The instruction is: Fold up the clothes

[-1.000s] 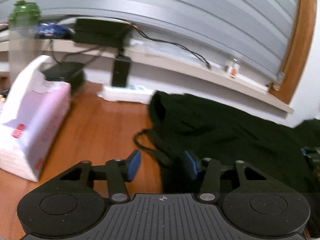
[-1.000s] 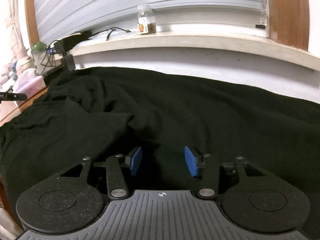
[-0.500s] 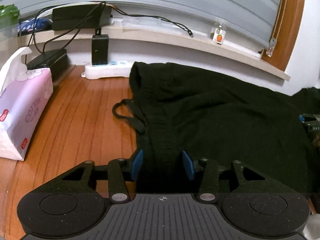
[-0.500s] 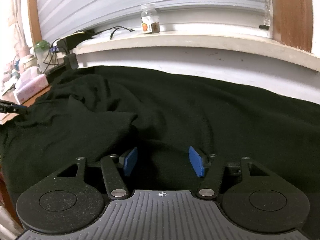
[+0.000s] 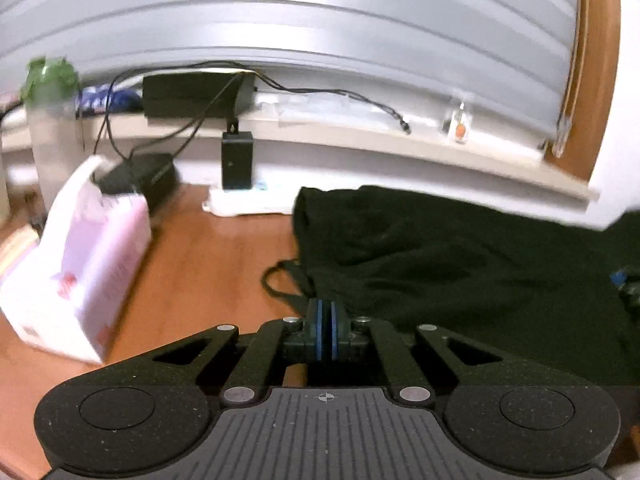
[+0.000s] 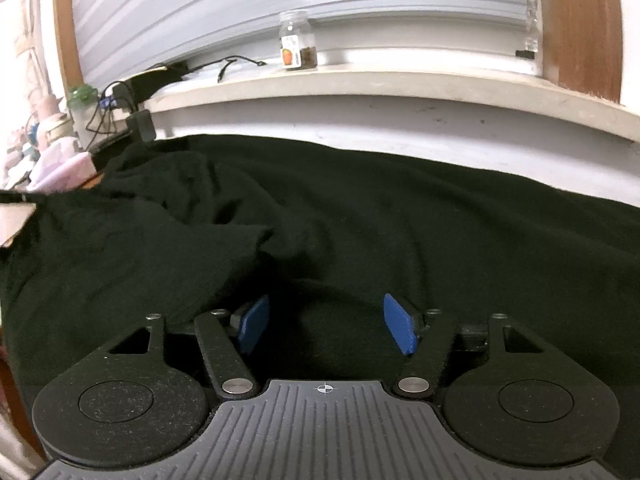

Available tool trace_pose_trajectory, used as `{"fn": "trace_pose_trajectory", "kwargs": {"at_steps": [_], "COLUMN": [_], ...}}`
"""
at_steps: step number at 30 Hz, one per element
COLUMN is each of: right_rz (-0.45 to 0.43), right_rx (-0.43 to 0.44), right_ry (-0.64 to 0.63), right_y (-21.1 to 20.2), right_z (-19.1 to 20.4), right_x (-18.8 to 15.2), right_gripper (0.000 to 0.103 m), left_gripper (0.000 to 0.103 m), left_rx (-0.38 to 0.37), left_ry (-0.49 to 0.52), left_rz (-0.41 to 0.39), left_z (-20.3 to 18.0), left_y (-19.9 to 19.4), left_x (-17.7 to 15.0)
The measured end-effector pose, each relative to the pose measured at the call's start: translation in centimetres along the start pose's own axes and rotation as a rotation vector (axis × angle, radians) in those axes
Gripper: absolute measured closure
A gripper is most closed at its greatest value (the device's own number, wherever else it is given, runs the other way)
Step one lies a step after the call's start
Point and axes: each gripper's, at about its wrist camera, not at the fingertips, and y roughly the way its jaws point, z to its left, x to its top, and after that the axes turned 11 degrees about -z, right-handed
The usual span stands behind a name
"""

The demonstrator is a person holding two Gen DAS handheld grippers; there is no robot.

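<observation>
A big black cloth (image 6: 360,208) lies spread over the brown table (image 5: 192,264), right up to the white wall. The right gripper (image 6: 326,324) sits low over the cloth, its blue pads (image 6: 400,330) wide apart and just opening, pinching nothing. The left gripper (image 5: 325,330) has just snapped tight on the cloth's edge. A pink tissue box (image 5: 84,264) stands left.

Wooden worktop (image 5: 192,280), orange-brown. Lying on it: black garment (image 5: 460,264) spread over the right part up to the wall, its cord loop (image 5: 280,280) trailing onto bare wood; pink-white tissue pack (image 5: 80,272) at left; white power strip (image 5: 248,202) at the back edge; flat black box (image 5: 140,176) beside the strip; clear bottle (image 5: 50,128) with green cap, far left.
</observation>
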Motion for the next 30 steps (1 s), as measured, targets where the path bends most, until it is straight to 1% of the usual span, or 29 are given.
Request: {"fn": "trace_pose_trajectory", "kwargs": {"at_steps": [1, 3, 4, 5, 7, 9, 12, 13, 15, 17, 19, 22, 24, 27, 30], "right_rz": [-0.002, -0.003, -0.003, -0.005, -0.010, -0.038, -0.087, -0.101, -0.126, -0.133, -0.124, -0.102, -0.084, -0.045, -0.005], "right_rx": [-0.003, -0.010, -0.013, -0.018, -0.027, -0.047, -0.079, -0.072, -0.045, -0.005, 0.080, 0.184, 0.283, 0.405, 0.495], "right_ry": [-0.002, -0.008, -0.012, -0.015, -0.019, -0.037, -0.070, -0.083, -0.113, -0.174, -0.222, -0.299, -0.319, -0.379, -0.434], "right_y": [0.0, -0.1, -0.1, -0.1, -0.2, -0.6, -1.2, -1.3, -1.5, -1.2, -0.3, 1.6, 2.9, 5.0, 6.7], "right_z": [0.0, 0.2, 0.2, 0.3, 0.4, 0.7, 2.1, 3.0, 5.2, 8.1, 11.7, 17.5, 21.1, 26.8, 31.8], "right_x": [0.0, 0.0, -0.1, -0.1, 0.0, 0.0, 0.6, 0.9, 1.8, 2.6, 3.2, 3.6, 3.7, 3.3, 2.6], "right_gripper": [0.040, 0.039, 0.039, 0.039, 0.036, 0.036, 0.036, 0.037, 0.045, 0.049, 0.049, 0.050, 0.049, 0.049, 0.049], "left_gripper": [0.098, 0.095, 0.091, 0.086, 0.060, 0.052, 0.052, 0.052, 0.053, 0.055, 0.057, 0.057, 0.057, 0.057, 0.057], "left_rx": [0.010, 0.004, 0.000, -0.003, -0.006, -0.008, -0.038, -0.050, -0.068, -0.063, -0.069, -0.076, -0.079, -0.070, -0.057], "left_ry": [0.011, 0.013, 0.009, 0.003, -0.007, 0.001, 0.029, 0.042, 0.071, 0.104, 0.120, 0.132, 0.128, 0.118, 0.095], "left_rz": [0.020, 0.085, 0.105, 0.105, 0.091, 0.073, 0.056, 0.054, 0.062, 0.083, 0.088, 0.086, 0.081, 0.066, 0.049], "left_z": [0.0, -0.1, -0.1, 0.0, 0.1, 0.1, 0.1, 0.2, 0.4, 0.7, 1.0, 1.5, 1.9, 2.7, 3.7], "left_y": [0.4, 1.6, 2.0, 2.1, 2.2, 2.3, 2.8, 3.1, 3.6, 4.1, 4.0, 3.1, 2.3, 1.0, -0.2], "left_x": [-0.1, -0.8, -1.1, -1.3, -1.4, -1.0, -0.2, 0.0, 0.3, 0.4, 0.3, 0.1, 0.0, 0.0, 0.1]}}
